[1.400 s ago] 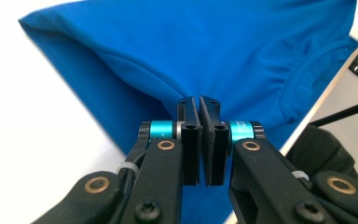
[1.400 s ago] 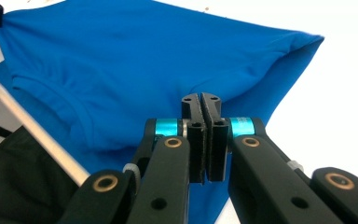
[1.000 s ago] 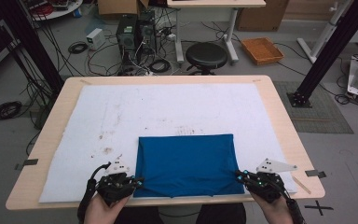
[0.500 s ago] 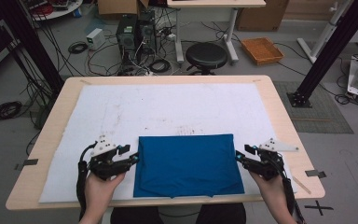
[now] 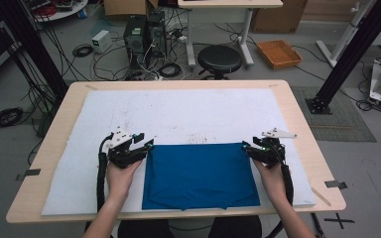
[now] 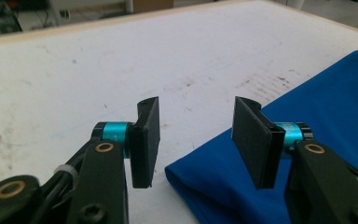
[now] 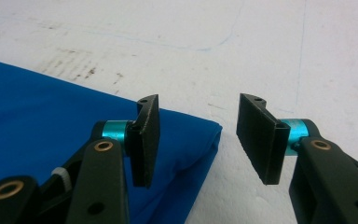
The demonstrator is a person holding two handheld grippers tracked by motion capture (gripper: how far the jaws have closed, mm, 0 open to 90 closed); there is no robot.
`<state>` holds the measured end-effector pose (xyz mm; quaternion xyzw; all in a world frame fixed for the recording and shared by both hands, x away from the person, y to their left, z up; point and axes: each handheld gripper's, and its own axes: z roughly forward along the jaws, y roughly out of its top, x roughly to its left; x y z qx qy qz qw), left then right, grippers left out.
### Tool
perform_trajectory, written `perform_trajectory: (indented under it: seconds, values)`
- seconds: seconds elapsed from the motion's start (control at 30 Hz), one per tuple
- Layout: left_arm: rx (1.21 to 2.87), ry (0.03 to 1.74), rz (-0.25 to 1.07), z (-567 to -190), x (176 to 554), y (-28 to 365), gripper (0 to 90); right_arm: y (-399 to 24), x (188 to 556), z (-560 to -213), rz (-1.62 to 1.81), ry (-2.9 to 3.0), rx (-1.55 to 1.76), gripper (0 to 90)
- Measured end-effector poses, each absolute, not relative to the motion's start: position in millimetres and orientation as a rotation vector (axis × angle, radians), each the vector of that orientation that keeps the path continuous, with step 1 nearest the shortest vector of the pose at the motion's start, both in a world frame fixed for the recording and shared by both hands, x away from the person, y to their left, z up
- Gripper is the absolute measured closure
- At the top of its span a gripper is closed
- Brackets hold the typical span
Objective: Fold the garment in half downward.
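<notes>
The folded blue cloth [image 5: 201,176] lies flat on the white mat [image 5: 178,114] that covers the table [image 5: 297,114], at the mat's near edge in front of the person. It is a neat rectangle; its far edge runs straight across, and its near edge nearly reaches the mat's near border.

Going by this layout, the step in hand looks like the start of another fold: each tool sits at one far corner of the cloth, ready to take it. The left tool [image 5: 146,147] is just beside the cloth's far left corner, and in the left gripper view its jaws have just been opening and now stand spread, with that corner [image 6: 186,172] lying low between them, unpinched. The right tool [image 5: 247,147] is just beside the far right corner; its jaws have likewise just been opening and stand spread, with the corner [image 7: 209,130] under the gap, the pads clear of the fabric.

The next move probably calls for lowering both tools onto the corners, closing on the top layers evenly, and lifting both together so the fold stays square.

Both hands come in alongside the cloth's left and right edges, the left hand [image 5: 120,176] and right hand [image 5: 272,176] holding the tools low and nearly level, angled inward toward the cloth.
</notes>
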<state>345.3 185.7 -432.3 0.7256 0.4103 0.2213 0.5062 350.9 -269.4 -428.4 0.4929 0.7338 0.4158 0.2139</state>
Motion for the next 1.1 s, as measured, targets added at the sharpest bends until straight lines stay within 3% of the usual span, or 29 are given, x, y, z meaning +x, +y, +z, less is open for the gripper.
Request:
perform_trajectory:
  seconds: [0.27, 0.4, 0.53, 0.7, 0.93, 0.97, 1.1]
  values:
    - [1.791, 1.167, 0.467, -437, 364, 183, 38.9, -273, 368, -438, 1.111, 2.025, 1.488, 47.4]
    - [1.814, 1.184, 0.458, -438, 366, 182, 38.2, -271, 372, -441, 1.077, 2.038, 1.485, 52.7]
    - [1.862, 1.207, 0.422, -440, 367, 180, 50.2, -269, 376, -444, 1.059, 2.055, 1.504, 56.4]
    - [1.883, 1.318, 0.336, -446, 369, 180, 57.8, -267, 378, -449, 1.012, 2.095, 1.500, 59.3]
    - [1.947, 1.253, 0.386, -446, 363, 173, 74.8, -263, 373, -450, 1.009, 2.135, 1.423, 78.3]
    - [1.945, 1.251, 0.383, -447, 363, 172, 80.6, -261, 372, -449, 1.003, 2.143, 1.401, 82.0]
    - [1.943, 1.247, 0.402, -447, 360, 169, 85.8, -258, 370, -449, 0.986, 2.149, 1.373, 86.0]
